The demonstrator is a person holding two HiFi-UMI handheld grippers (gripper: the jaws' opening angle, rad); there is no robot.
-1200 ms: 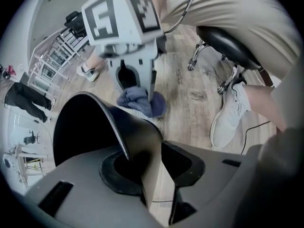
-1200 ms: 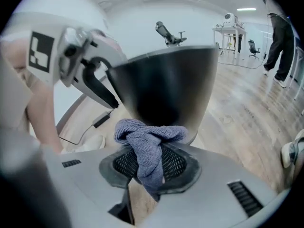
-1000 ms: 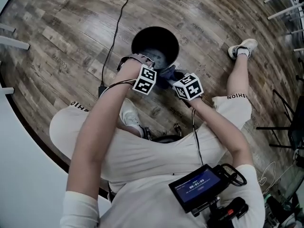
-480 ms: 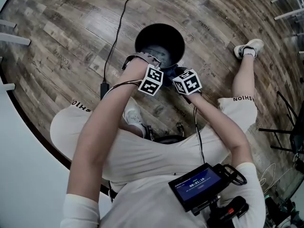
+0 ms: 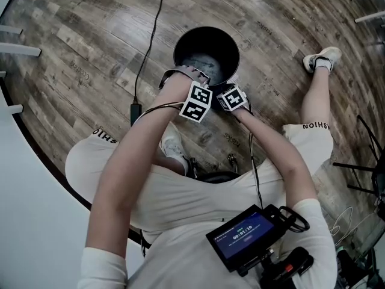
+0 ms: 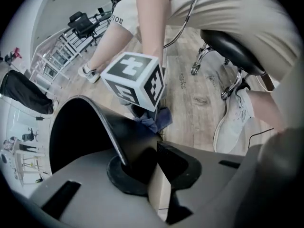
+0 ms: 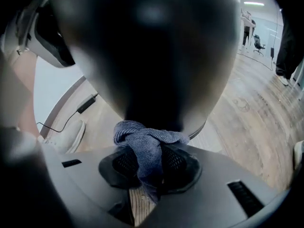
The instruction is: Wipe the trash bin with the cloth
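Trash bin (image 5: 186, 41) could tip if the left gripper (image 6: 151, 167), jaws just closed on its rim, slips while the right gripper (image 7: 149, 167), jaws pinching the cloth (image 7: 147, 144), rubs its side.

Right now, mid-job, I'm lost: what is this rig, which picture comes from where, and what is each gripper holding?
There is no robot: a seated person holds a two-jaw gripper in each hand. The head view looks down from the person's head; each gripper view looks along that gripper's own jaws. On the wooden floor stands a black trash bin, with a cable beside it. The left gripper has just been closing its jaws and clamps the bin's rim. The right gripper is shut on a blue-grey cloth, right by the bin's outer wall.
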